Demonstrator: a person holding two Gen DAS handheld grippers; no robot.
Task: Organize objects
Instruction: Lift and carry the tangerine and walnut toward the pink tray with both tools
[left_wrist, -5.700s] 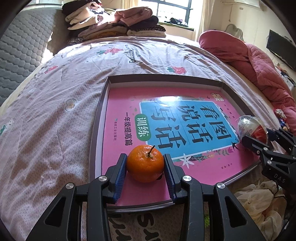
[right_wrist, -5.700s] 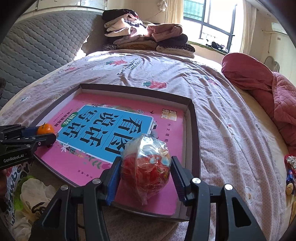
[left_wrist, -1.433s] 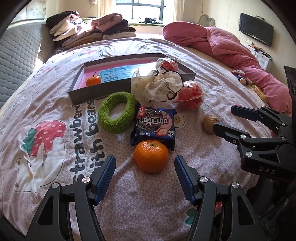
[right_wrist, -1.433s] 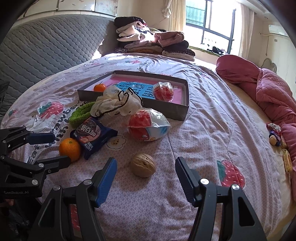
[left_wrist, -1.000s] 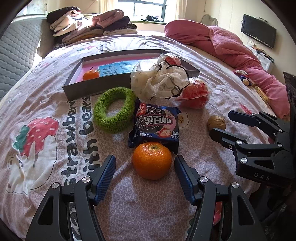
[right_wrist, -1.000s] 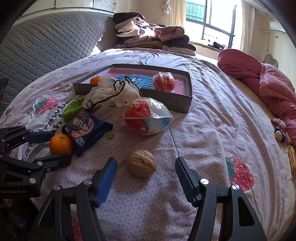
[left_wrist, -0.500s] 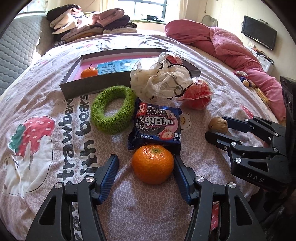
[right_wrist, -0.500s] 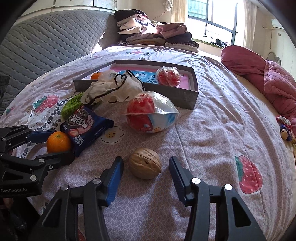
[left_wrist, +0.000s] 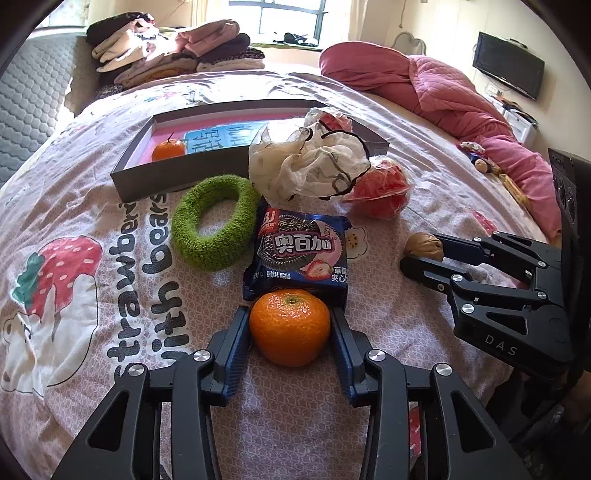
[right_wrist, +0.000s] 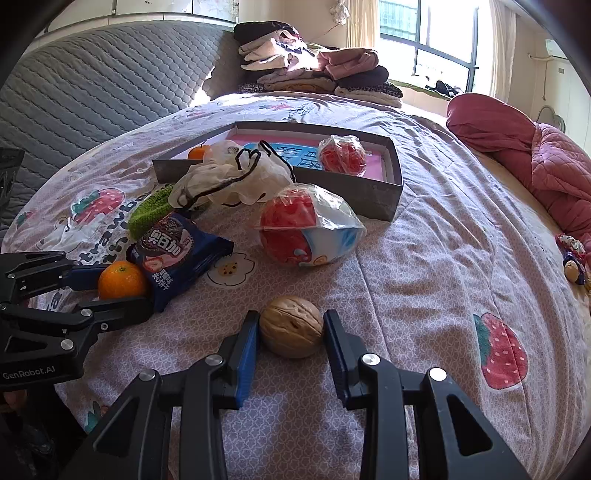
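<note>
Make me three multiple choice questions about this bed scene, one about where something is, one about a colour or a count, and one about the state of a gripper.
1. Where does the cookie packet lie?
A. Inside the grey tray
B. On the bedspread, between the green ring and the walnut
C. On the stack of folded clothes

2. How many oranges are in view?
A. One
B. Two
C. Three

3. How does the right gripper stand?
A. Wide open, away from everything
B. Shut on the green ring
C. Shut on the walnut

Answers:
1. B: the packet lies on the bedspread, with the green ring on one side and the walnut on the other.
2. B: one orange sits in the left gripper, a second orange in the grey tray.
3. C: both blue pads touch the walnut's sides.
</note>
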